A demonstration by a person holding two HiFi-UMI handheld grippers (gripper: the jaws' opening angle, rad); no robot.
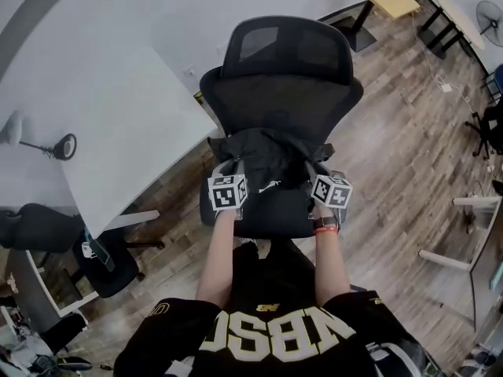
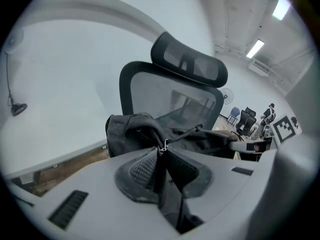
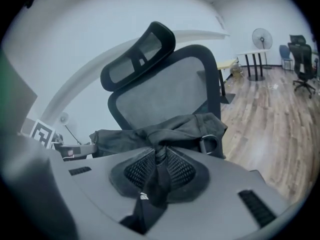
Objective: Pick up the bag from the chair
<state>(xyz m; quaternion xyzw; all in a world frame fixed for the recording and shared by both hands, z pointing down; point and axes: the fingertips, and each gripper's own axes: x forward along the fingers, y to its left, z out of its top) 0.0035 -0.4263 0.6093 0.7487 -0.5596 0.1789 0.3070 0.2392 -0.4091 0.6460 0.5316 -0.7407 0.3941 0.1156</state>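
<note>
Looking down, head view: you face the black office chair (image 1: pixel 287 69), with both forearms stretched over its seat (image 1: pixel 271 217).
Bag, head view: the black bag (image 1: pixel 267 157) sits at the back of the seat against the backrest, between your two grippers.
Left gripper, head view: your left gripper (image 1: pixel 233 167) reaches the bag's left end, its marker cube facing up.
Right gripper, head view: your right gripper (image 1: pixel 314 169) reaches the bag's right end, roughly level with the left one.
Surroundings, head view: a white desk (image 1: pixel 118 108) stands left of the chair, and a wood floor (image 1: pixel 409 155) lies under it.
Jaws, left gripper view: they are pressed together on a fold of the bag's black fabric. A metal zipper pull (image 2: pixel 161 145) sits right at the tips.
Bag, left gripper view: it bunches up just past the jaws, in front of the mesh backrest.
Jaws, right gripper view: they are clamped on a gathered twist of the bag's black cloth, which runs down between the pads.
Bag, right gripper view: it spreads to both sides of the jaws, with a metal ring (image 3: pixel 209 144) on its right part and the backrest and headrest (image 3: pixel 137 51) behind it.
</note>
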